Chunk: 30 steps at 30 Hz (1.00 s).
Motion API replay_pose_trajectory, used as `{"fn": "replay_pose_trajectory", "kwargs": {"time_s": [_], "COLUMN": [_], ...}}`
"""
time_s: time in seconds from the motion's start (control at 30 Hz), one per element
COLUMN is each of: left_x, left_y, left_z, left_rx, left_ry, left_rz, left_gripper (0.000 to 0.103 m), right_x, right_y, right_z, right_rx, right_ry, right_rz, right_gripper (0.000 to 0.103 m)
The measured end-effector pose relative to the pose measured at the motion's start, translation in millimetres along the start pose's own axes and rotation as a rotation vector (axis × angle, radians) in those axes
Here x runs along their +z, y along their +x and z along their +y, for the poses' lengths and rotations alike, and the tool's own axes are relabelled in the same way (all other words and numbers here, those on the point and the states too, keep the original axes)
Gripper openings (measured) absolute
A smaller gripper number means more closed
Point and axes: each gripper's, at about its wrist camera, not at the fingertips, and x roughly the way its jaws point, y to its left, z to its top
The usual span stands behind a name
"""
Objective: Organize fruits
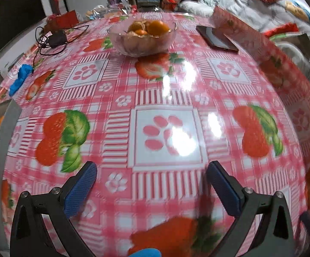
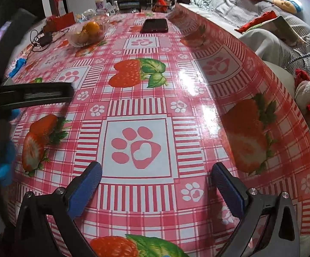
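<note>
A clear glass bowl point(image 1: 142, 40) stands at the far side of the table with several orange fruits point(image 1: 158, 27) in it. It also shows in the right wrist view point(image 2: 86, 37), far left. My left gripper point(image 1: 151, 171) is open and empty above the pink strawberry-print tablecloth point(image 1: 165, 98), well short of the bowl. My right gripper point(image 2: 156, 173) is open and empty over the near part of the table. The left gripper's body point(image 2: 26, 95) shows at the left edge of the right wrist view, held by a blue-gloved hand point(image 2: 3, 150).
A black phone point(image 1: 217, 38) lies right of the bowl, also seen in the right wrist view point(image 2: 155, 25). A black charger with cable point(image 1: 54, 39) and a blue glove point(image 1: 20, 78) lie at the far left. A sofa with cushions point(image 2: 262, 10) lies beyond the table's right edge.
</note>
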Motion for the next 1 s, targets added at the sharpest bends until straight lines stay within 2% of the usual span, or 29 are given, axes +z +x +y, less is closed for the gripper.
{"fn": "replay_pose_trajectory", "kwargs": {"time_s": [0.1,0.27,0.77,1.0], "left_x": [4,11,12,12], "left_y": [5,11,11,11], "left_z": [-7,-9,-8,-8], "left_rx": [0.013,-0.014,-0.015,-0.015], "left_ry": [0.017,0.0,-0.001,-0.001], "left_rz": [-0.061,-0.061,-0.061,-0.062], "left_gripper": [0.103,0.103,0.103,0.103], "right_x": [-3,-1,-4,0], "right_y": [-1,2,2,3], "right_z": [2,3,4,5], "right_rx": [0.0,0.004,0.001,-0.006], "right_ry": [-0.002,0.0,0.005,0.011], "right_rz": [-0.021,-0.023,-0.044,-0.016], "right_gripper": [0.103,0.103,0.103,0.103]}}
